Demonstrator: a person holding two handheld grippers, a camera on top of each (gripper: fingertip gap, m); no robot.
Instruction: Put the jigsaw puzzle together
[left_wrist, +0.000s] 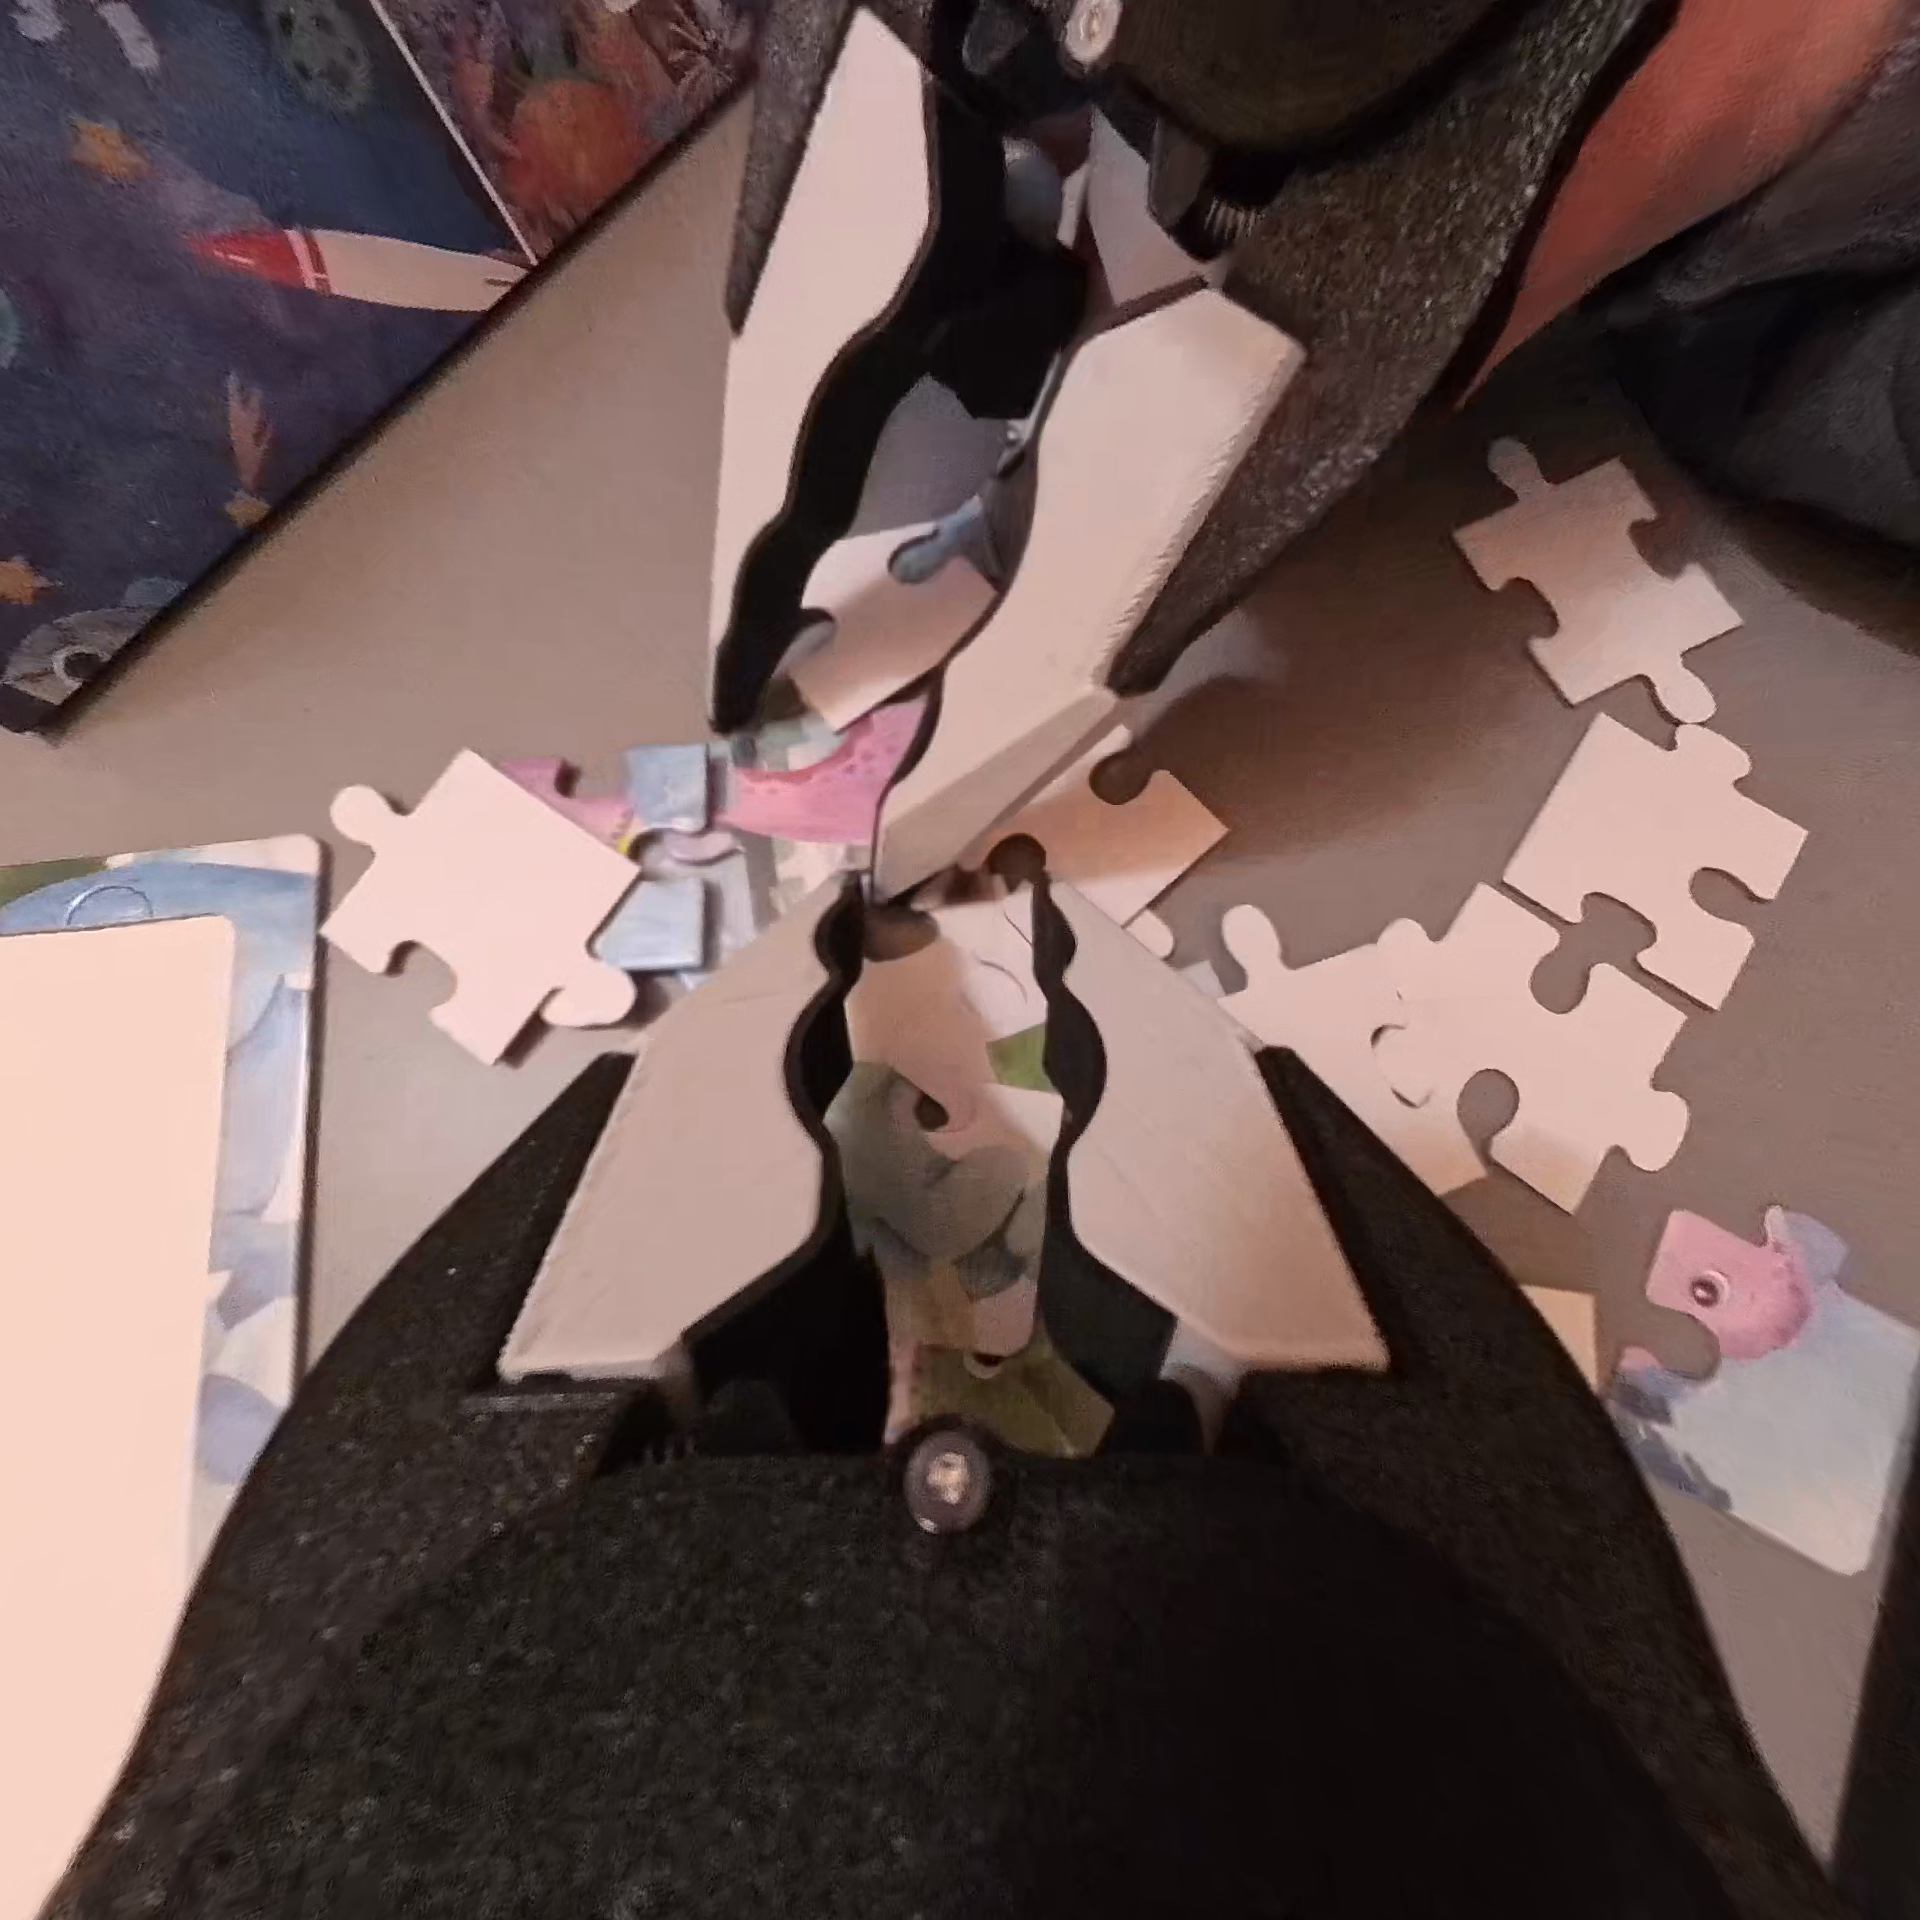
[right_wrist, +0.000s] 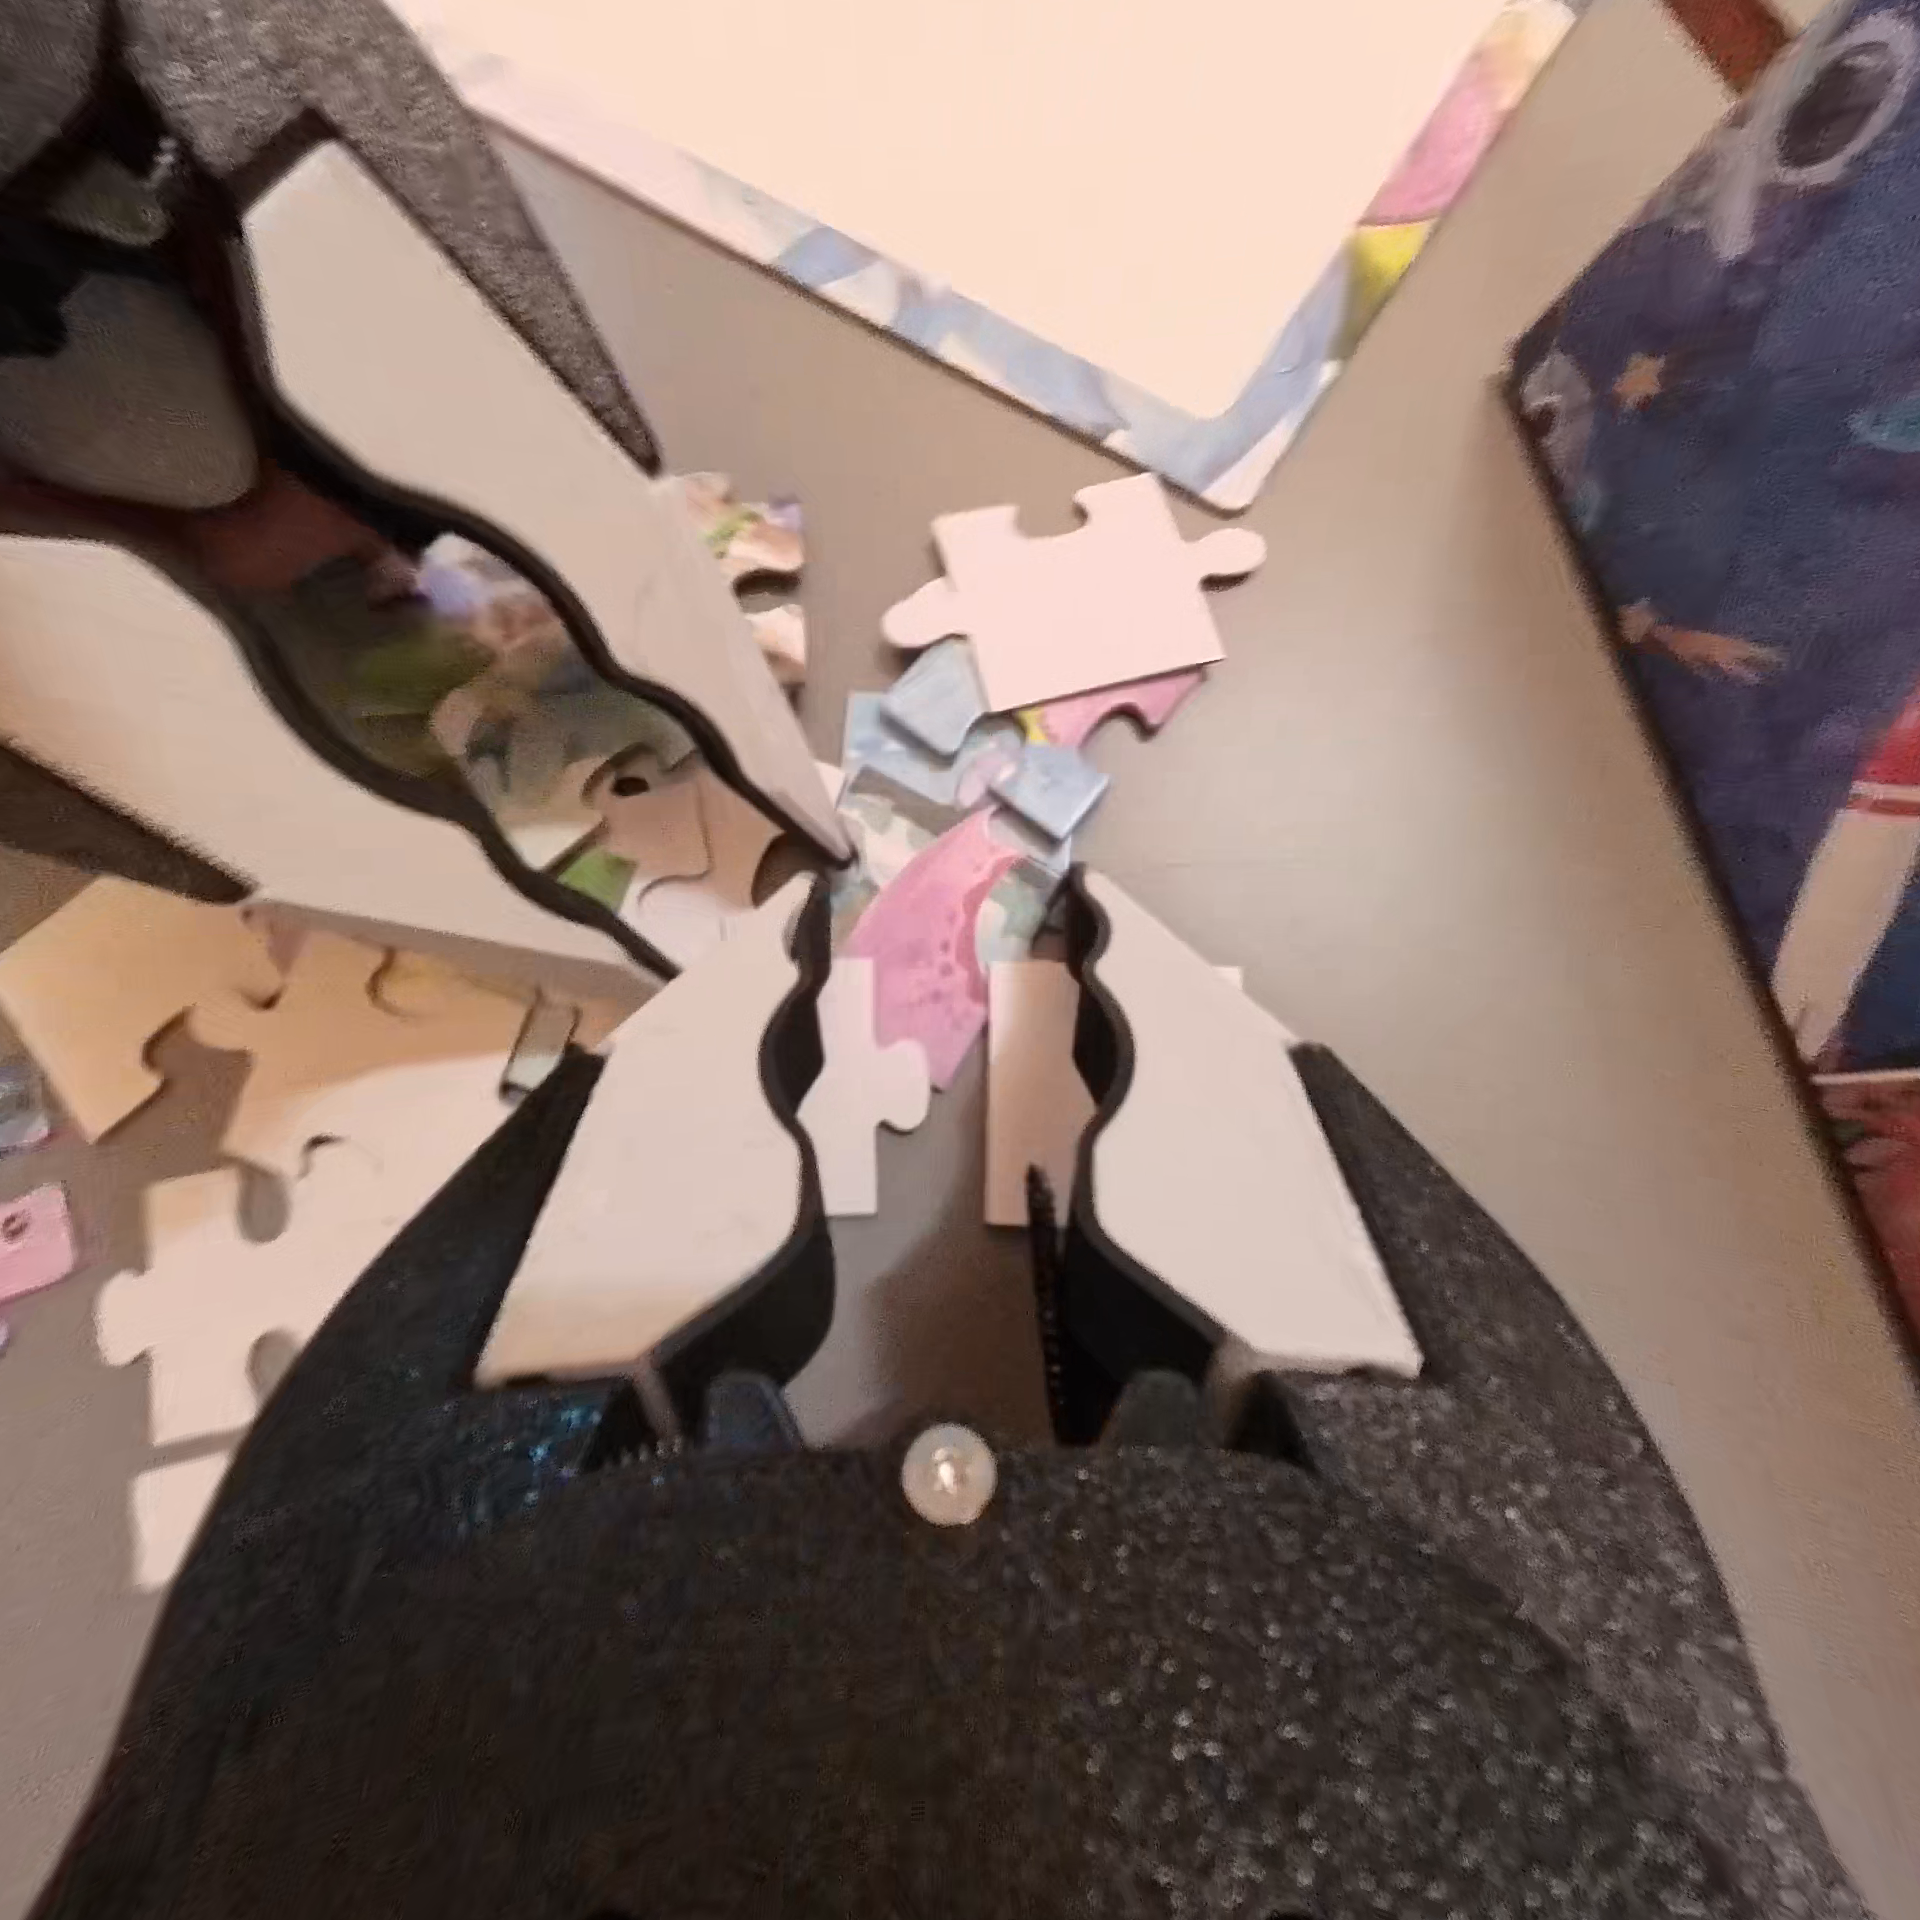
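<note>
Black and white fingers of the left gripper (left_wrist: 951, 914) fill the near left wrist view, spread apart over a heap of jigsaw pieces (left_wrist: 727, 821) on the grey table (left_wrist: 520, 540), gripping nothing I can see. Directly opposite, the right gripper (left_wrist: 800, 790) points back toward it, also spread, its tips resting at a pink and blue piece (right_wrist: 935, 956) that lies picture side up, long axis running diagonally away toward a white, face-down piece (right_wrist: 1070, 592). Whether either tip actually touches is unclear. Doing this step well probably means closing gently on one piece's edge, lifting it clear of its neighbours. Farther off lies the puzzle tray (right_wrist: 1195, 447), with a dark space-patterned box (left_wrist: 208, 312) beyond.
</note>
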